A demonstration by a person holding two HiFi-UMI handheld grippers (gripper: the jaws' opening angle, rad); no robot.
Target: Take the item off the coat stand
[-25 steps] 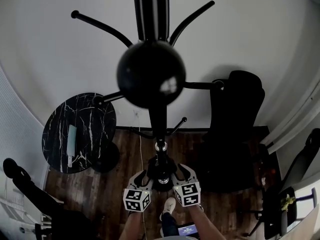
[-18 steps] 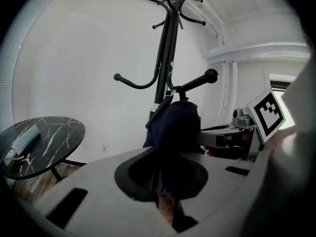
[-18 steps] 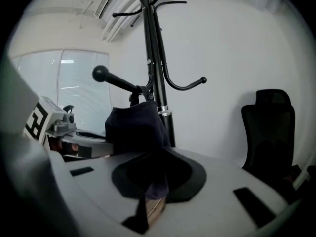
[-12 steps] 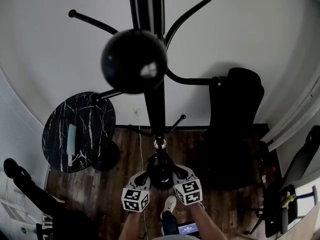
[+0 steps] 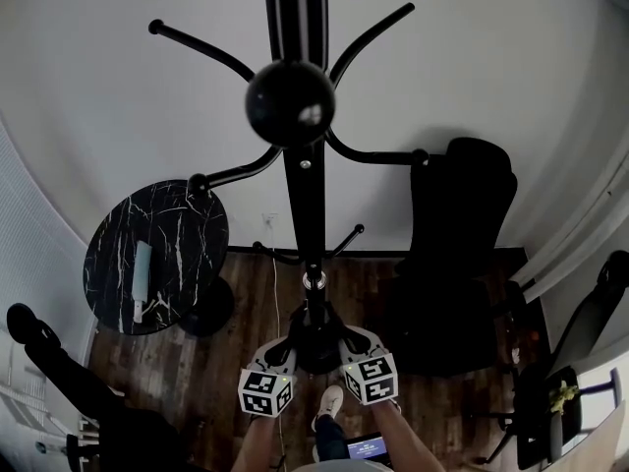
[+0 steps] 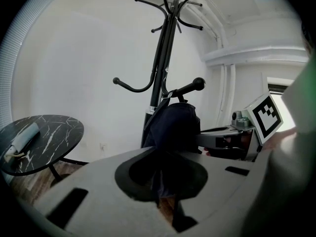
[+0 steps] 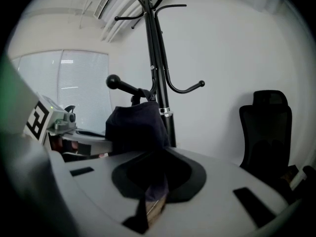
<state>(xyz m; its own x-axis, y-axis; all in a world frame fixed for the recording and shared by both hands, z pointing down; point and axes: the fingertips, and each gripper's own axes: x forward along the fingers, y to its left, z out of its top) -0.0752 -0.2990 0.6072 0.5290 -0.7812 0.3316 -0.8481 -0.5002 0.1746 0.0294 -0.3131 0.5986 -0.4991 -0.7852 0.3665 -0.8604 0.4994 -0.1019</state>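
Note:
A black coat stand (image 5: pixel 305 205) rises in front of me, topped by a ball (image 5: pixel 290 102). A dark navy cloth item (image 6: pixel 173 125) hangs on a low hook with a ball end (image 6: pixel 198 83). My left gripper (image 6: pixel 160 189) is shut on a fold of this cloth from the left. My right gripper (image 7: pixel 154 191) is shut on the same dark item (image 7: pixel 136 125) from the other side. In the head view both grippers, left (image 5: pixel 285 350) and right (image 5: pixel 346 344), meet low at the pole, above the floor.
A round black marble table (image 5: pixel 157 254) with a pale rolled thing (image 5: pixel 142 278) stands to the left. A black office chair (image 5: pixel 462 244) stands to the right, near the wall. Upper hooks (image 5: pixel 197 47) spread overhead. My shoe (image 5: pixel 329 403) is on the wooden floor.
Both grippers went from spread fingers to shut on the dark cloth. The head camera shifted, so the stand's top ball looks smaller and higher.

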